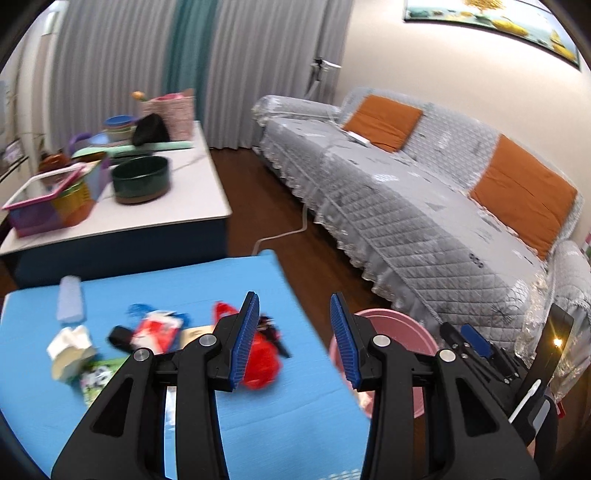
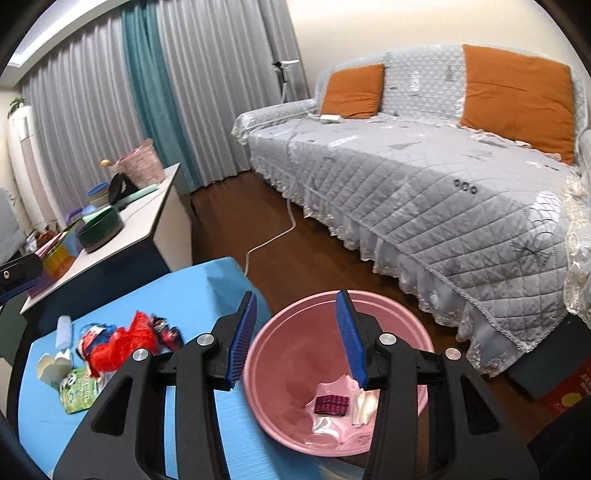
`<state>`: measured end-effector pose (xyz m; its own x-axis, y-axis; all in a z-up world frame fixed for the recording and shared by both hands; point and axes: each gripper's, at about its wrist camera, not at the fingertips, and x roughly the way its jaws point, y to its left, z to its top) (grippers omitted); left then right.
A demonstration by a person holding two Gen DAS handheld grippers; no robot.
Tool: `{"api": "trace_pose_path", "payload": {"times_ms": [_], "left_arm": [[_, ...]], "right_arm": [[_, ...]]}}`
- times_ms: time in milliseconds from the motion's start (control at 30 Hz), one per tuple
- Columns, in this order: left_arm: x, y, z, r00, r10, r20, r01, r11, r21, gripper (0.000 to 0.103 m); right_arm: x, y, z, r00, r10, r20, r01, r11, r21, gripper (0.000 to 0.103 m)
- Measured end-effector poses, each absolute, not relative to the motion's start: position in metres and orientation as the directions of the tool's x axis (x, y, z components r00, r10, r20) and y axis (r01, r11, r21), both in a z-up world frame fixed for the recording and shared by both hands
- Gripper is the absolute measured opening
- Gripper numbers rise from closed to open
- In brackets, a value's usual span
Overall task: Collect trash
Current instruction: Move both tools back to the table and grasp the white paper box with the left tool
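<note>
One pink basin (image 2: 295, 354), dark wrapper (image 2: 331, 404) and white scraps (image 2: 364, 404) inside

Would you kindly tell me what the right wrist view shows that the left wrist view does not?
Only the right wrist view looks into the pink basin, where a dark checked wrapper and white scraps lie. Only the left wrist view shows the wall picture and the right gripper over the basin. Both share the blue mat, the red wrapper, the sofa and empty, open jaws.
</note>
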<state>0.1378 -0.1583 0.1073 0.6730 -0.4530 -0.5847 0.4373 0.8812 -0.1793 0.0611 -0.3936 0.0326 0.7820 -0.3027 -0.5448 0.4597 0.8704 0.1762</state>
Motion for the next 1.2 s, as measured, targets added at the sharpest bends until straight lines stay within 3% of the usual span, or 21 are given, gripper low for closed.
{"api": "trace_pose_path", "payload": {"times_ms": [533,667,967,1067,1200], "left_arm": [[0.154,-0.021,0.100,0.781,-0.243,-0.576,0.175,0.969,-0.172,0.040],[0.164,0.008,0.082,0.778,-0.199,-0.596,0.104,0.976,-0.191,0.040],[0.181,0.033,0.038,0.764,-0.109,-0.636,-0.007,0.984,-0.177,0.040],[0.186,0.055,0.028,0.759,-0.044,-0.650,-0.094,0.980,-0.177,0.040],[0.193,0.083,0.015,0.737,0.024,-0.676,-0.198,0.963,-0.182,0.041]], "right_arm": [[0.082,-0.356,0.028,0.804,-0.194,-0.562,0.354,0.916,0.189,0.041],[0.092,-0.338,0.022,0.812,-0.136,-0.567,0.291,0.937,0.193,0.035],[0.120,-0.296,0.003,0.808,-0.026,-0.589,0.175,0.965,0.198,0.035],[0.131,-0.284,-0.004,0.803,0.008,-0.596,0.143,0.968,0.206,0.038],[0.145,-0.270,-0.013,0.791,0.034,-0.611,0.117,0.972,0.206,0.054]]}}
